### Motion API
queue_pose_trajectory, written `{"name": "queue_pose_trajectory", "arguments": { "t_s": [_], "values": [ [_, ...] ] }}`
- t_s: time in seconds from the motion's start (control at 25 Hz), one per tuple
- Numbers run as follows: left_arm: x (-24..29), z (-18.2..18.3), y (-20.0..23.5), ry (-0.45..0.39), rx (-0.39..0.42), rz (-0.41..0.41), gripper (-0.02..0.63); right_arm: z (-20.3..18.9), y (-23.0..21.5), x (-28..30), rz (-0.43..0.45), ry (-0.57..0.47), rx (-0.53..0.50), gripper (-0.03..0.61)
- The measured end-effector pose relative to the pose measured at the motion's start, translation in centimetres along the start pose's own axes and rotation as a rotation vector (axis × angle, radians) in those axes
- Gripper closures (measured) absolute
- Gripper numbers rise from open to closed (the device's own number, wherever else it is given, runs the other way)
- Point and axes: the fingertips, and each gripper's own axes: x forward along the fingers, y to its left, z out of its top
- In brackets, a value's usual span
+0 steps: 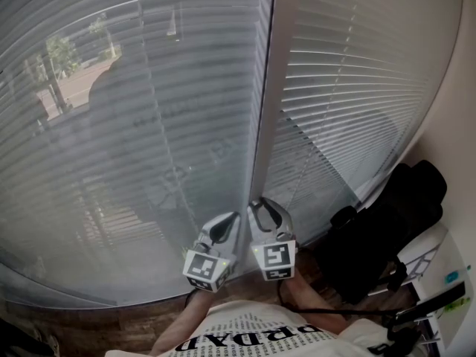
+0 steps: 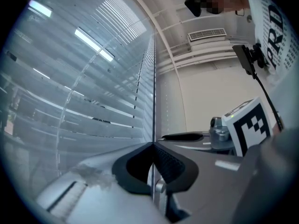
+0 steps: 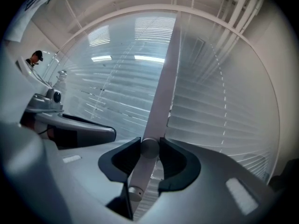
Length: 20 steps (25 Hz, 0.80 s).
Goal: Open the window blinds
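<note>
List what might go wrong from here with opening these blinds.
1. The right gripper clamps the thick rod close to its lower end, so a twist could make the rod slip out.
2. The left gripper, shut on a thin rod, sits close beside it, and the two could knock together.

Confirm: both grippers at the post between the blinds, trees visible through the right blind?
No: in the head view, trees show through the left blind; the right blind blocks the view. The left gripper and right gripper sit at the post.
</note>
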Motion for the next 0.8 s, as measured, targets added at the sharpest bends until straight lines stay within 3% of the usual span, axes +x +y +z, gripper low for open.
{"name": "queue_pose_trajectory", "arguments": {
  "t_s": [0.6,0.68,0.8],
  "values": [
    [-0.37,0.43,0.24,0.0,-0.003,0.023,0.62,-0.4,-0.65,0.01,-0.002,-0.009,0.245,0.443],
    [-0.44,0.32,0.19,0.008,-0.002,0.022,0.62,-0.42,-0.57,-0.06,0.002,-0.011,0.203,0.443],
    [-0.49,0.44,0.12,-0.003,-0.004,0.019,0.62,0.06,-0.2,-0.38,0.019,-0.009,0.048,0.442]
  ]
}}
